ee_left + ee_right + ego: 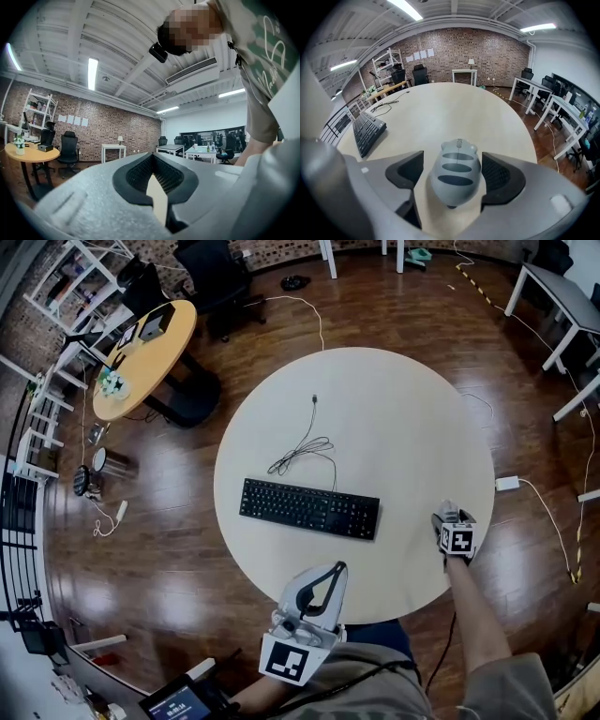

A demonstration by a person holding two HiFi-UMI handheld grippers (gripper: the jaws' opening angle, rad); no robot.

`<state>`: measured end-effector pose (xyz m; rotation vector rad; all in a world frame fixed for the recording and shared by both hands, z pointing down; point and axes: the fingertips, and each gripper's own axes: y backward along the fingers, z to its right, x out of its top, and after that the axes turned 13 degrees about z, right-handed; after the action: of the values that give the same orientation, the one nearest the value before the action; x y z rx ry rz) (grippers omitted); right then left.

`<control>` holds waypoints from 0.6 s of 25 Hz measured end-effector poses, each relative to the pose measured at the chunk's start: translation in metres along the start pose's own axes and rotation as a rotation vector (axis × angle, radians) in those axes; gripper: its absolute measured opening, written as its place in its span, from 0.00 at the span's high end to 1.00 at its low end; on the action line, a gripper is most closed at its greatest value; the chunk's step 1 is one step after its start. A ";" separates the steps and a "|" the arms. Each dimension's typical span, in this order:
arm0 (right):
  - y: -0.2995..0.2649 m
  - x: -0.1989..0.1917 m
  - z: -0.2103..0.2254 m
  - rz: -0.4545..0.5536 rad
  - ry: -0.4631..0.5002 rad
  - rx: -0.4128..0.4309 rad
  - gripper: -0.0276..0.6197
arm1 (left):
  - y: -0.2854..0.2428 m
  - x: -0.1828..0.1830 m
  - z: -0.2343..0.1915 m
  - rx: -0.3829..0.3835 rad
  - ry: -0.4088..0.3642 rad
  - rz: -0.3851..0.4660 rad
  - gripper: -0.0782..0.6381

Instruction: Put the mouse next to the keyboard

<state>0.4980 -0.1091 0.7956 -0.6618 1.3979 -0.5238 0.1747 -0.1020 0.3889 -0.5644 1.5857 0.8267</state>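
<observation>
My right gripper point(453, 174) stands wide, its 2 jaws straddling the mouse point(454, 166) without gripping; it rests on the table point(394, 409), right of the keyboard point(309, 508) (a gap between). My left gripper point(153, 171) is closed, empty. I judge placement unfinished.

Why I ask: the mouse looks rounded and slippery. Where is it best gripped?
Take the mouse by its two long flanks, mid-body, coming down from its rear: the top is domed, and the open right gripper straddles it this way.
</observation>
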 end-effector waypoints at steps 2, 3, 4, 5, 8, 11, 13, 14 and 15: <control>0.004 0.004 -0.007 0.022 -0.001 0.001 0.36 | 0.006 0.002 -0.003 0.000 0.003 0.008 0.88; 0.008 0.008 -0.010 0.034 -0.003 -0.004 0.36 | 0.009 0.003 -0.004 0.000 0.004 0.012 0.88; 0.014 0.012 -0.014 0.048 -0.003 -0.013 0.36 | 0.013 0.005 -0.005 0.001 0.004 0.016 0.89; 0.022 0.017 -0.017 0.065 -0.002 -0.022 0.37 | 0.016 0.007 -0.007 0.002 0.005 0.022 0.88; 0.050 0.036 -0.027 0.141 0.012 -0.052 0.46 | 0.030 0.015 -0.012 0.005 0.007 0.045 0.89; 0.088 0.056 -0.044 0.238 0.028 -0.084 0.61 | 0.052 0.024 -0.019 0.013 0.015 0.068 0.88; 0.114 0.066 -0.063 0.307 0.027 -0.099 0.81 | 0.070 0.028 -0.027 0.018 0.026 0.077 0.89; 0.126 0.070 -0.075 0.338 0.027 -0.104 0.92 | 0.080 0.029 -0.032 0.021 0.034 0.081 0.89; 0.136 0.072 -0.087 0.362 0.031 -0.107 0.95 | 0.090 0.030 -0.037 0.024 0.043 0.083 0.88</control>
<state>0.4128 -0.0708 0.6452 -0.4708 1.5409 -0.1741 0.0782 -0.0709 0.3788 -0.5048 1.6657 0.8616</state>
